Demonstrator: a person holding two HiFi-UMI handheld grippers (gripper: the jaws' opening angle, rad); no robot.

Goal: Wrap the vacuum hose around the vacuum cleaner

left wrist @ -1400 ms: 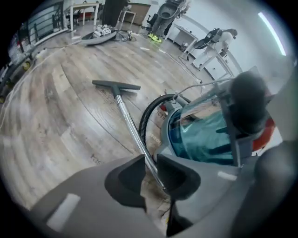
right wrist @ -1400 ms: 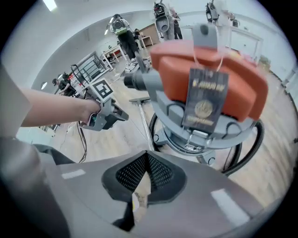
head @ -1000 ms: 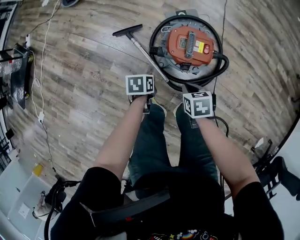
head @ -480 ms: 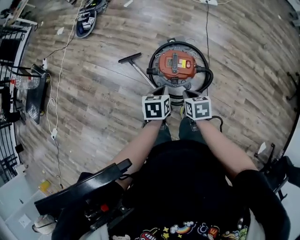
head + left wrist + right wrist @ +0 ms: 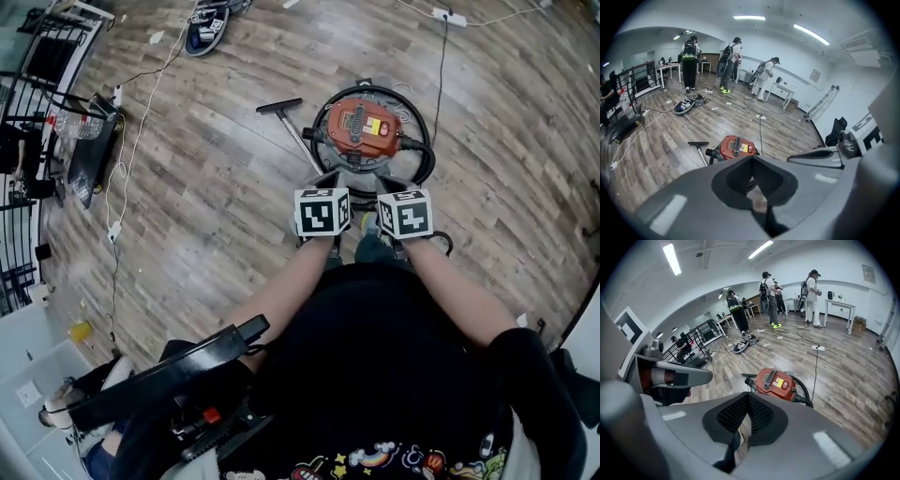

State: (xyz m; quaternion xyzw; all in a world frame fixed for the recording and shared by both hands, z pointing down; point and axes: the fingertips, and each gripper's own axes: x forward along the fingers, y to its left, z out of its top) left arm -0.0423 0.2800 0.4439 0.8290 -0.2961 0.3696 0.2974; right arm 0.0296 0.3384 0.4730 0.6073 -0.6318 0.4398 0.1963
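Observation:
The vacuum cleaner point(image 5: 364, 129) has an orange top and stands upright on the wood floor, seen too in both gripper views point(image 5: 736, 146) point(image 5: 776, 380). Its black hose point(image 5: 427, 159) lies looped around the round base point(image 5: 805, 393). A metal wand point(image 5: 300, 141) runs off to the left and ends in a black floor nozzle point(image 5: 279, 107). My left gripper point(image 5: 327, 181) and right gripper point(image 5: 385, 184) hang side by side just short of the vacuum, above it. Both are shut with nothing in them, the jaws meeting in the left gripper view point(image 5: 752, 160) and the right gripper view point(image 5: 747, 397).
A white cable point(image 5: 127, 169) runs along the floor at left past a black rack point(image 5: 37, 75). A power strip point(image 5: 448, 16) lies beyond the vacuum, shoes point(image 5: 208, 37) at the back left. Several people point(image 5: 729, 61) stand by tables far off. A ladder point(image 5: 825, 101) leans at right.
The head camera has risen and the vacuum looks smaller and farther. The two grippers have drawn close together in front of the vacuum. The person's legs are now hidden under the body.

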